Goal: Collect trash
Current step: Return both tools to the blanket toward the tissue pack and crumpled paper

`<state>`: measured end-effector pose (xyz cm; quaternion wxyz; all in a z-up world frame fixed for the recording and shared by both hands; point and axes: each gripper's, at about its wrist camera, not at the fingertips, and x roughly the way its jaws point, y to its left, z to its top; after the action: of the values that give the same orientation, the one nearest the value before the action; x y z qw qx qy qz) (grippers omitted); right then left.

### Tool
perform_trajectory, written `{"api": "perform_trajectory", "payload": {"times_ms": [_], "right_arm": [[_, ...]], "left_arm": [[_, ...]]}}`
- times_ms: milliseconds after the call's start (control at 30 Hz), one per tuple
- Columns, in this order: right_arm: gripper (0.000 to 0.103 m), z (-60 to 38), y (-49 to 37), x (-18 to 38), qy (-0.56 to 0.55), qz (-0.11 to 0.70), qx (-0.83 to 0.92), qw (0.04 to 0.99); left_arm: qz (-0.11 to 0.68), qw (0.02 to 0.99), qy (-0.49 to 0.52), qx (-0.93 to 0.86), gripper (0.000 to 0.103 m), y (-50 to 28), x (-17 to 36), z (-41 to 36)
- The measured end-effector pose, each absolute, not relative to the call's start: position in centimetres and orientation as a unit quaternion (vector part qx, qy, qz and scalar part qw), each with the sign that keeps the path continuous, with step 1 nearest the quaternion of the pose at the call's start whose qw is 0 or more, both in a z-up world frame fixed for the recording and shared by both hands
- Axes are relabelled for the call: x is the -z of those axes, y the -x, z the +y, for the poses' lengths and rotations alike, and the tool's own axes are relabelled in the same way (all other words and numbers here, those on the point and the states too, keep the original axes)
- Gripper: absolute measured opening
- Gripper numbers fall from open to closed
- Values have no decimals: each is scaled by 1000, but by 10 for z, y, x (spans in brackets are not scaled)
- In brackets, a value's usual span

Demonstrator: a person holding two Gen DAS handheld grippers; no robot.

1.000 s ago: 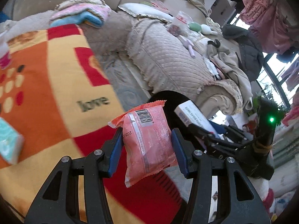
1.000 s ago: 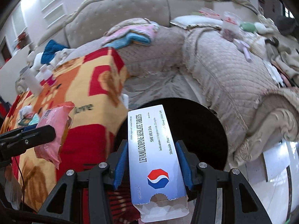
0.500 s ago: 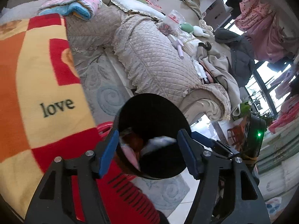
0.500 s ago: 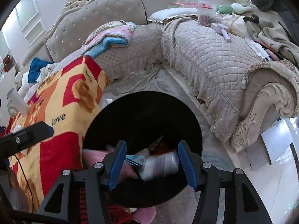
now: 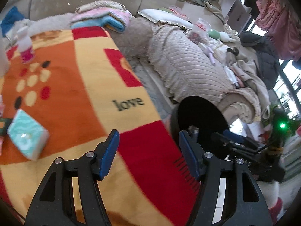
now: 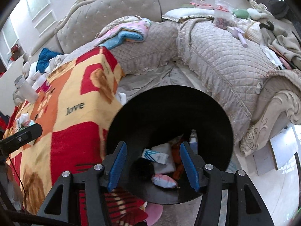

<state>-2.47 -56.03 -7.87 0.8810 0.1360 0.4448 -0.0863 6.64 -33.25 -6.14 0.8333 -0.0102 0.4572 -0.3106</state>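
A black round trash bin point(image 6: 169, 113) stands on the floor beside the blanket-covered table; it also shows in the left wrist view point(image 5: 201, 116). Inside it lie a white medicine box point(image 6: 156, 156), a pink snack packet point(image 6: 163, 181) and other scraps. My right gripper point(image 6: 152, 166) is open and empty right above the bin. My left gripper point(image 5: 148, 154) is open and empty over the red and orange blanket point(image 5: 75, 94), left of the bin. A teal tissue pack point(image 5: 26, 137) lies on the blanket at the left.
A small white and pink bottle point(image 5: 25, 45) stands at the blanket's far left. A beige quilted sofa point(image 5: 188, 66) with folded towels point(image 5: 105, 17) and clutter runs behind. White bottles point(image 6: 28, 90) stand at the table's far end. The right gripper point(image 5: 235, 143) shows beyond the bin.
Both grippers opened and dropped the pink packet and the medicine box into the bin. The left gripper has since swung left, back over the blanket. The right stays over the bin.
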Motion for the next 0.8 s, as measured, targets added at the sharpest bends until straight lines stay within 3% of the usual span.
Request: {"api": "perform_trajectory", "payload": {"times_ms": [133, 800], "right_arm": [[62, -540, 23, 73, -121, 441, 74, 886], [63, -425, -3, 66, -62, 451, -20, 890]], "left_arm": [[443, 848, -9, 290, 64, -61, 62, -314], [442, 874, -15, 203, 64, -55, 65, -221]]}}
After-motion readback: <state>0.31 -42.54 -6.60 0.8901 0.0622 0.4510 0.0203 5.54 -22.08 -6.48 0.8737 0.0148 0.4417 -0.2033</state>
